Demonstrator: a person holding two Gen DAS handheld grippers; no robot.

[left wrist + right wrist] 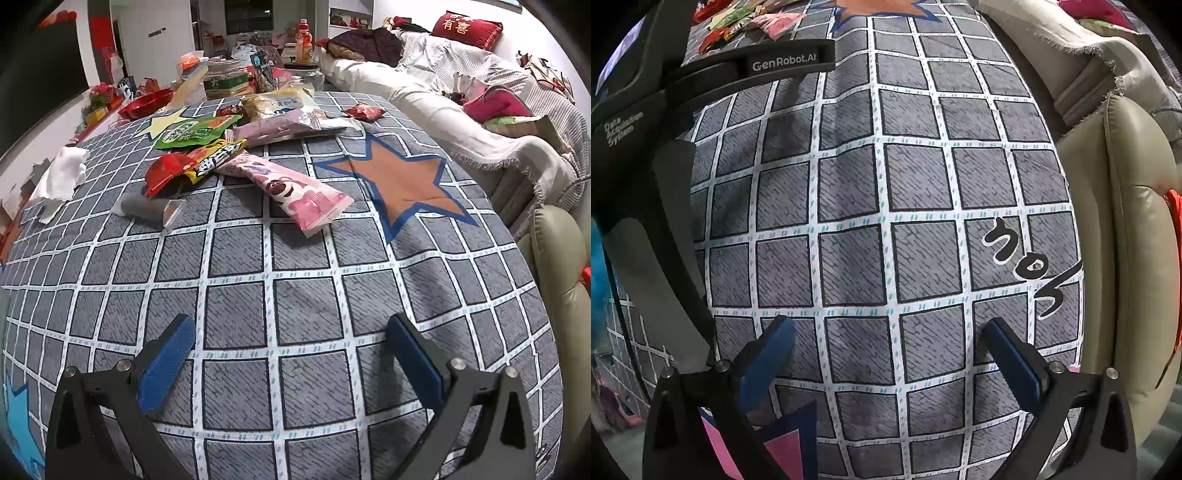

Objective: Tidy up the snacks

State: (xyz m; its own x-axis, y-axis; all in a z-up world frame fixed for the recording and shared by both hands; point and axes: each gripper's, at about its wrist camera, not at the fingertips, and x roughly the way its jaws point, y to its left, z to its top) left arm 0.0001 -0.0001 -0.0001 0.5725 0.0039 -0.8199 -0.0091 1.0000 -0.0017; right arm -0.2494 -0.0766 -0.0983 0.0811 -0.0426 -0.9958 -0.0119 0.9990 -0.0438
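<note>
While both hover over the checked cloth (295, 295) | left gripper (291, 332) wide, empty | right gripper (890, 332) wide, empty | snack packets (258, 155) heaped far.

**Readable lettering in the two views**

In the right wrist view, the black body of the left gripper's handle (783, 59) carries the white brand "GenRobot.AI". Lower on the same black housing (624, 129), small white lettering reads "Data Acquisition System".

In the left wrist view, the red cushion (467, 29) on the sofa bears the white Chinese characters "有喜". A green box (225, 82) beyond the desk shows a white "大". The yellow and black snack packet (218, 158) has bold white characters, upside down and not legible. The green packet (192, 132) and the pale bread bag (280, 105) carry print too small to read.
</note>
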